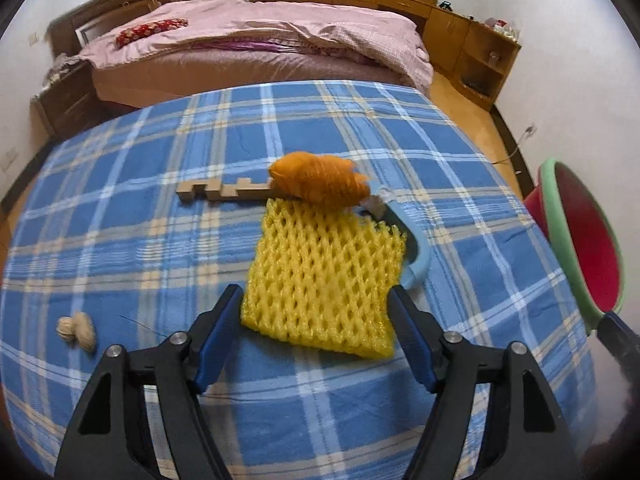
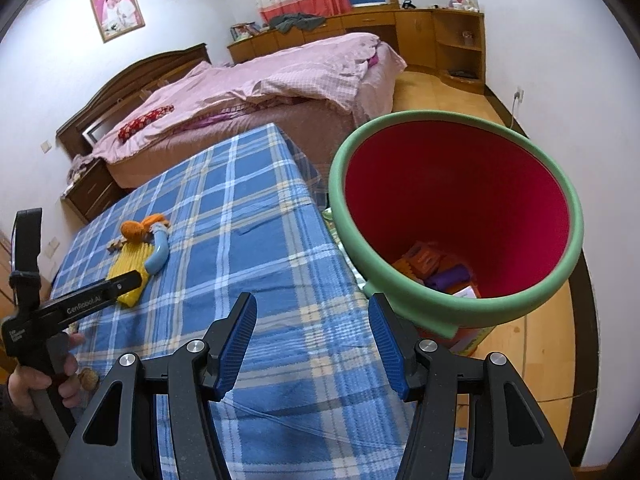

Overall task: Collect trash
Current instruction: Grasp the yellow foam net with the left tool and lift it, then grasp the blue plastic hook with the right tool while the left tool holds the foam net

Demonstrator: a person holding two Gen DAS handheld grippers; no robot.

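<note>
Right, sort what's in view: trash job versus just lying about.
Job:
yellow foam net, between the open left tongs
orange wrapper
cardboard strip
blue curved piece
nut shells
red bin, beside the right tongs

Lying about:
pink quilt
red pillow
grey clothes
framed photo

On the checked table cloth (image 1: 160, 208), everything is placed from the foam net (image 1: 320, 284). Behind it, touching its far edge, sits the yarn ball (image 1: 320, 182); a notched cardboard strip (image 1: 216, 192) runs left from under that ball. A curved plastic piece (image 1: 416, 256) lies along the net's right side. Two nutshells (image 1: 78, 330) lie well left of the net. The bin (image 2: 456, 216) stands off the table's right edge, scraps inside.
</note>
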